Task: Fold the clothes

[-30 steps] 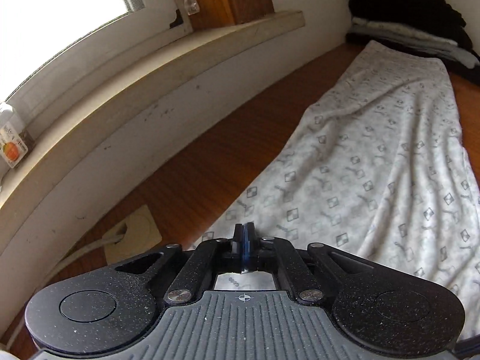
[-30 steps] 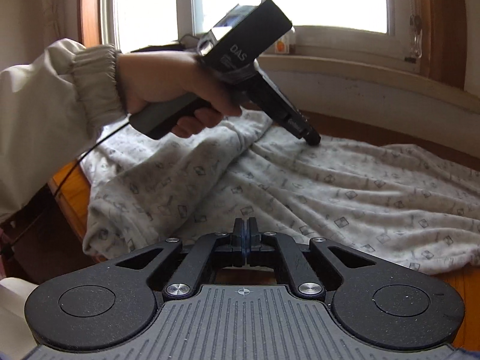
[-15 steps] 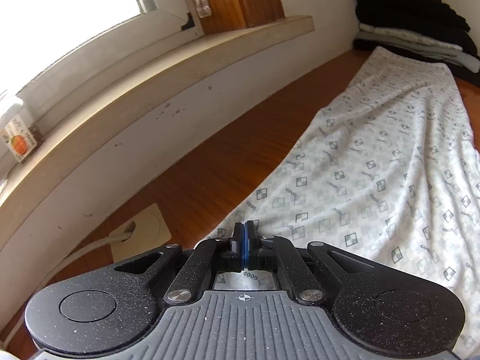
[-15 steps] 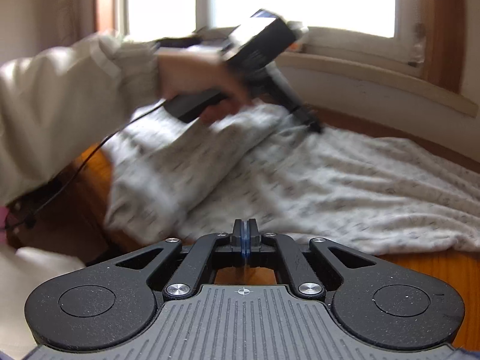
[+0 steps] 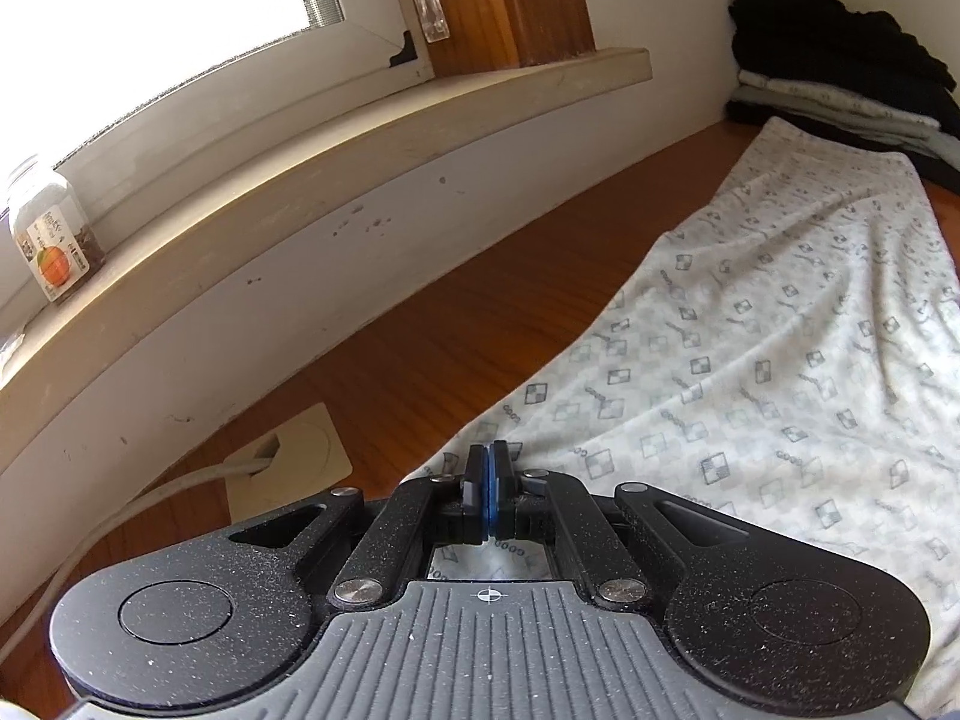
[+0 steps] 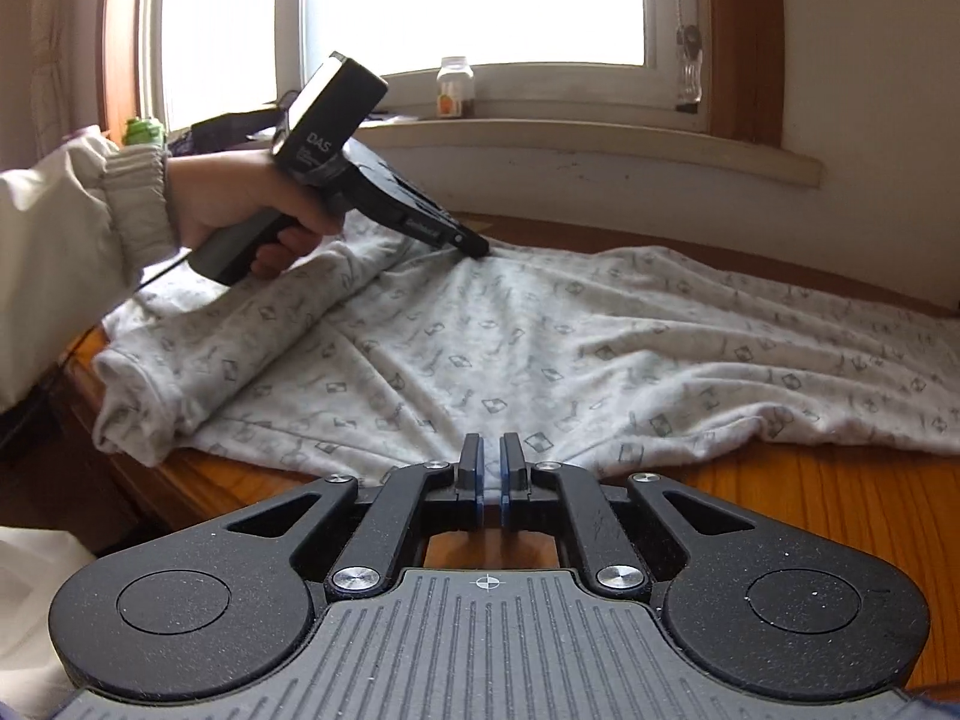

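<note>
**Grey-printed garment spread on the wooden table**

Cotton trousers (image 6: pixel 540 348) lie flat along the table (image 6: pixel 840 492) under the window sill (image 5: pixel 336 180). My left gripper (image 5: pixel 489 468) is clamped tight on their edge. My right gripper (image 6: pixel 492 462) is opening, a narrow gap showing, nothing between its jaws, just short of the cloth's near hem.

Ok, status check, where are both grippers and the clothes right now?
Left gripper shut on patterned garment edge. Right gripper jaws opening, nothing between them, at garment's near edge. Folded stack beyond garment's far end.

wooden table (image 5: pixel 420 360), patterned garment (image 5: pixel 780 360), folded pile (image 5: pixel 840 102)
</note>
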A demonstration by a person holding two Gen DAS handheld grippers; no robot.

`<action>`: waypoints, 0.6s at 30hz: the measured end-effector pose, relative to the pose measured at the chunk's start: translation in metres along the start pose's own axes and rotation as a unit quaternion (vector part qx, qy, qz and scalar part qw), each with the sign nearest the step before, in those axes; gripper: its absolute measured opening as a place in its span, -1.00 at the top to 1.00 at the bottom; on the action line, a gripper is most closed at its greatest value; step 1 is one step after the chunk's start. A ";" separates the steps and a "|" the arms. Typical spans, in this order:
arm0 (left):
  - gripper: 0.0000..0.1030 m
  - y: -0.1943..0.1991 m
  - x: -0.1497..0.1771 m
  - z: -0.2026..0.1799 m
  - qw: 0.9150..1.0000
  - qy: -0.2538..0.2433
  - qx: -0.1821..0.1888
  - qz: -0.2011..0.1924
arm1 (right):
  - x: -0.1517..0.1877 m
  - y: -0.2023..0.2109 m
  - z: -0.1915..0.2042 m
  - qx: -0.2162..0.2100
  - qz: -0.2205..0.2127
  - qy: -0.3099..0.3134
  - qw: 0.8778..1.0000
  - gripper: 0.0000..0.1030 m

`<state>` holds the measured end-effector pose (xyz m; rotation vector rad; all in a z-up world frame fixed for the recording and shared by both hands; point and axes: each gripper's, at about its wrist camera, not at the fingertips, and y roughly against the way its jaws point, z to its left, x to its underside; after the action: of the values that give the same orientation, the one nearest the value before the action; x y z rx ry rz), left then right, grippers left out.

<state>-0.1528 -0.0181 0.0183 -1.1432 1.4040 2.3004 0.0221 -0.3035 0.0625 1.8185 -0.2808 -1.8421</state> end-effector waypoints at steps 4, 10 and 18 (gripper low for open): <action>1.00 0.003 -0.017 -0.010 1.000 -0.008 0.000 0.009 | -0.019 0.006 -0.024 0.043 -0.030 -0.001 0.999 0.83; 0.93 -0.006 -0.057 -0.061 0.997 -0.042 0.059 -0.019 | -0.022 -0.015 -0.076 0.106 -0.018 -0.029 0.994 0.78; 0.94 -0.036 -0.072 -0.077 0.997 -0.037 0.070 0.000 | 0.013 0.013 -0.087 0.121 -0.017 -0.036 0.992 0.79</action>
<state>-0.0460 -0.0483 0.0263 -1.0056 1.5106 2.1817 0.1106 -0.3022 0.0514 1.9274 -0.5227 -1.9714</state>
